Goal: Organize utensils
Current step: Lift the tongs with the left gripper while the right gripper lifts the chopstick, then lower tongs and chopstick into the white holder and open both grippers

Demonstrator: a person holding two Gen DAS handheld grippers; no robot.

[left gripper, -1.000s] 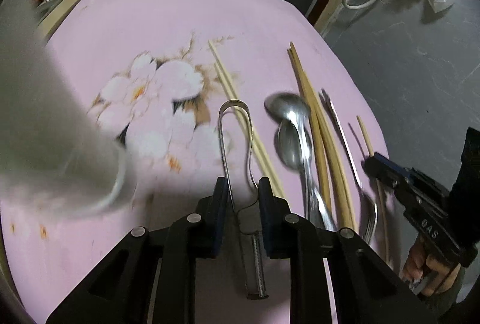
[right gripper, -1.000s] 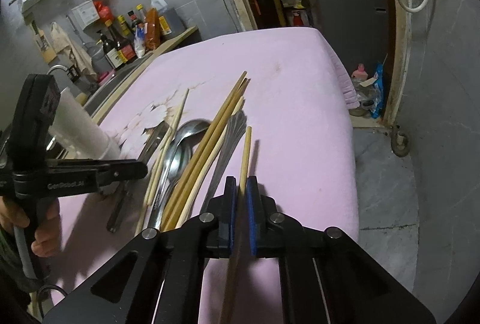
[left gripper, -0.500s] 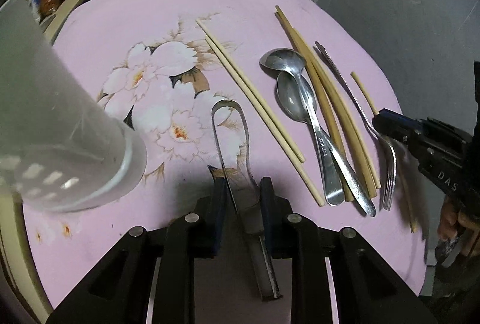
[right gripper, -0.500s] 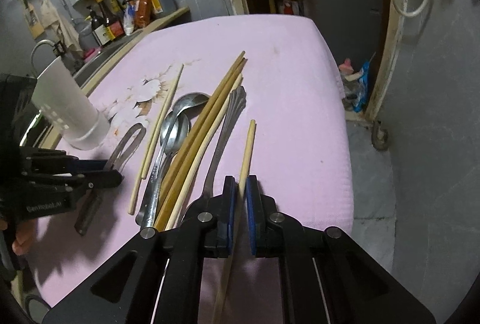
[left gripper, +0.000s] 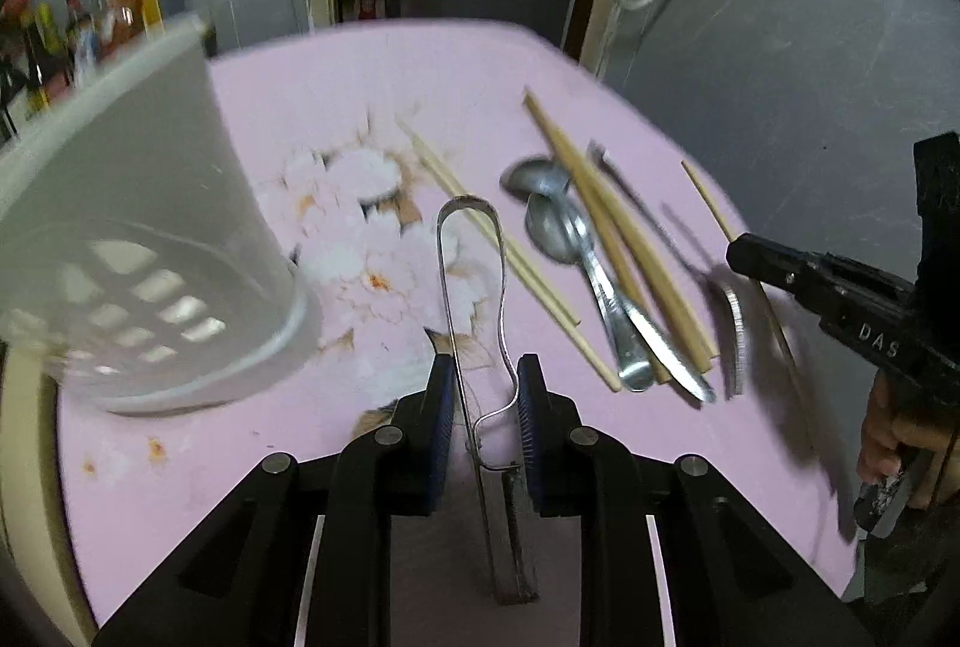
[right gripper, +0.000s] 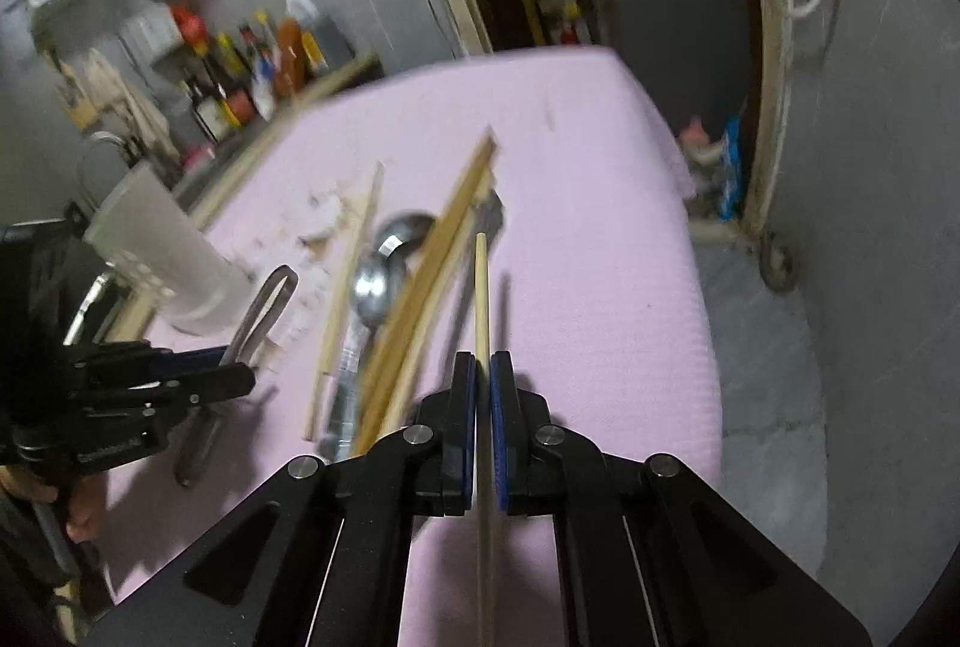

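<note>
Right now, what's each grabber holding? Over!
Left gripper shut on metal tongs. Right gripper shut on one chopstick. White holder stands left; spoons and other chopsticks on table, nothing blocking.

A pink tablecloth [left gripper: 384,107] with white-and-orange flowers fills mid-frame; a translucent white holder [left gripper: 132,251] at left; silver spoons [left gripper: 564,239] and tan chopsticks [left gripper: 624,239] centre-right.

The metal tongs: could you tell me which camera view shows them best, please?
The left wrist view: the metal tongs run full length up the frame's centre, gripped in the left claw. The right wrist view shows only their blurred looped end, far left.
</note>
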